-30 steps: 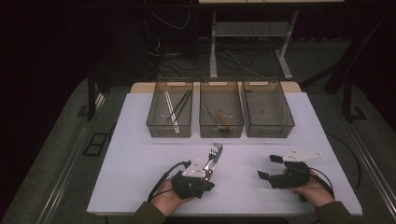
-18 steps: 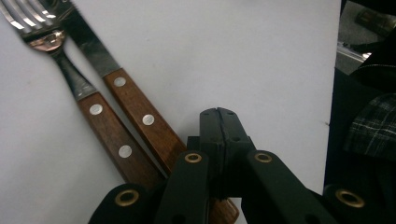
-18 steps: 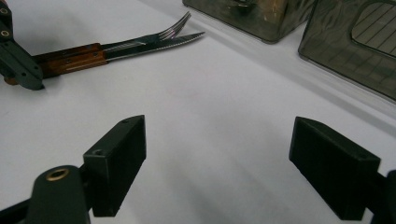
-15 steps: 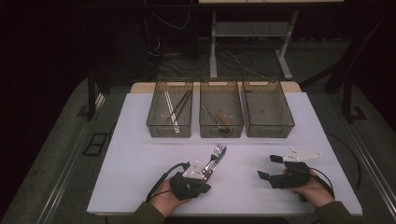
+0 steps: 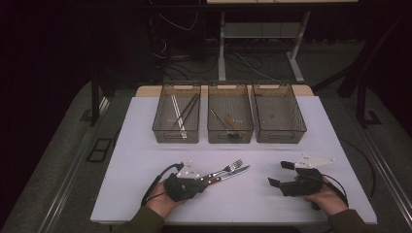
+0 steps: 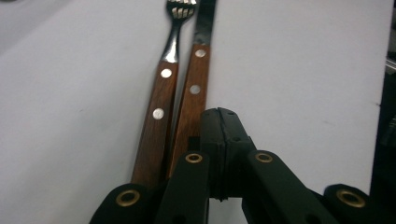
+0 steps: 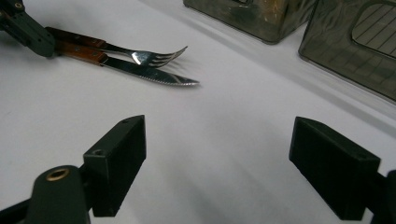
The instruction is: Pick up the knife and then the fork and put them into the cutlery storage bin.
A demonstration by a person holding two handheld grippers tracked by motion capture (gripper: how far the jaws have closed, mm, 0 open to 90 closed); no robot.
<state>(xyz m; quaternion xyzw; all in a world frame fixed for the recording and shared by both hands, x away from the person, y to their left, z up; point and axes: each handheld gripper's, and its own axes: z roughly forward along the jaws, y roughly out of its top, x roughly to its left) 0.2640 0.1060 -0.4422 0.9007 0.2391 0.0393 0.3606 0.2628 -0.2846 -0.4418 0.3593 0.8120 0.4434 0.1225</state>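
A wooden-handled fork (image 5: 227, 169) and steak knife (image 5: 232, 173) lie parallel on the white worktop (image 5: 145, 160), tips toward the right gripper (image 5: 281, 174). The left gripper (image 5: 201, 179) has its fingers pressed together beside the handles; the right gripper's fingers stand spread.

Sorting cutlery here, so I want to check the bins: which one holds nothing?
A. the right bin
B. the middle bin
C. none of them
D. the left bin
A: the right bin shows only its bare mesh floor, while the left bin and the middle bin each hold utensils.
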